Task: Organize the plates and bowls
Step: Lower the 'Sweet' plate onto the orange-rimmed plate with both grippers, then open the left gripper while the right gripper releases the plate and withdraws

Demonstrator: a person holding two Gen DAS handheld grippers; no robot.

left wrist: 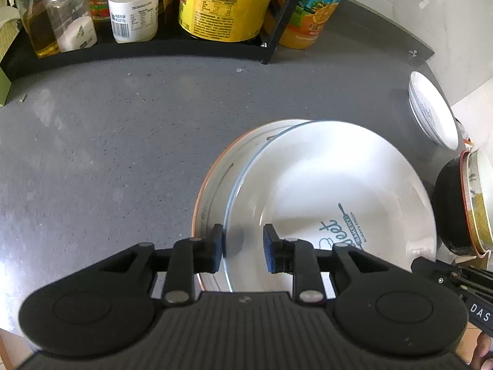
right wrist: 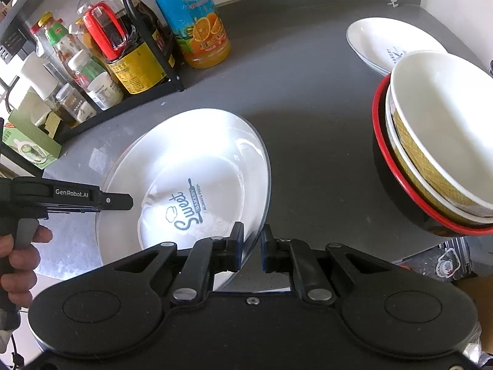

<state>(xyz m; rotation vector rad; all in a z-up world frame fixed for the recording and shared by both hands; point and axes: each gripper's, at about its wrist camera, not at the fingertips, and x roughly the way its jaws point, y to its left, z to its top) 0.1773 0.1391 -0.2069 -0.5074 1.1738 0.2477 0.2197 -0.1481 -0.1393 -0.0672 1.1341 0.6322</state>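
Observation:
A white plate with a blue "Sweet Bakery" print [left wrist: 323, 178] [right wrist: 200, 154] lies shifted over a second white plate with a brown rim [left wrist: 211, 191] [right wrist: 99, 234] on the grey counter. My left gripper [left wrist: 243, 246] is open, its fingers straddling the top plate's near rim. My right gripper [right wrist: 251, 246] is closed down on the opposite rim of the same plate, which looks slightly lifted on that side. A stack of bowls [right wrist: 431, 154] [left wrist: 459, 209], black with a red rim outside and yellow-patterned ones inside, stands to the right. Another printed white plate [right wrist: 385, 43] [left wrist: 431, 114] sits beyond it.
A black rack [left wrist: 154, 52] [right wrist: 148, 92] with sauce bottles and jars lines the back of the counter. An orange juice bottle [right wrist: 197, 21] [left wrist: 314, 12] stands beside it. A hand [right wrist: 18, 262] holds the left gripper's handle. The counter edge [right wrist: 431, 252] runs at right.

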